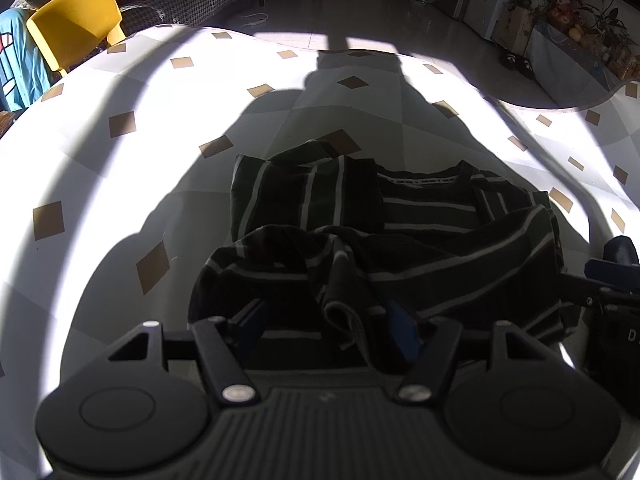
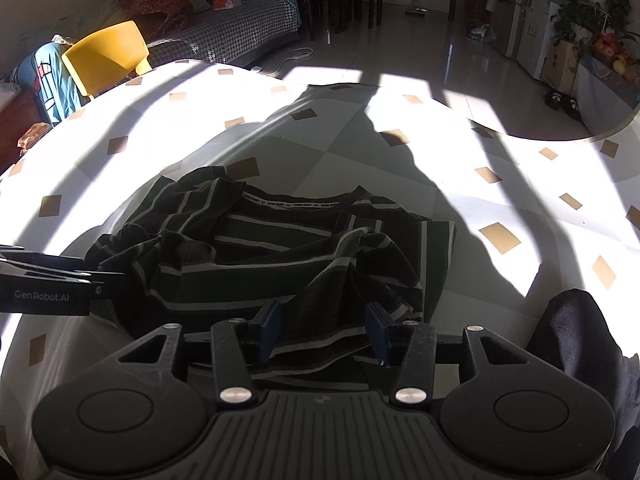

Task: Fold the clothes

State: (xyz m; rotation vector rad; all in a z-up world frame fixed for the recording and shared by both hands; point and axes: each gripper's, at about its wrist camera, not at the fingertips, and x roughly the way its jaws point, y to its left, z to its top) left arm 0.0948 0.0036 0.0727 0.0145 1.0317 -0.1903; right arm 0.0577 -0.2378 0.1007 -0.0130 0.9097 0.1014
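While both spread fingers straddle shirt (image 1: 360, 240) hem | table (image 1: 100, 168) around bare.

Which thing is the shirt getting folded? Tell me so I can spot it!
Find the big white table with little brown diamonds. In the dark shadow at its near edge lies a rumpled shirt. It is the only cloth on the tabletop: dark, with thin pale stripes and a printed neckband.

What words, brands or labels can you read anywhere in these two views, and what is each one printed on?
"GenRobot.AI": white lettering on the side of the left gripper, seen in the right wrist view.
"D": one letter on the right gripper, the rest cut off by the frame edge.
Repeating white print on the striped shirt neckband tape: too small to read.
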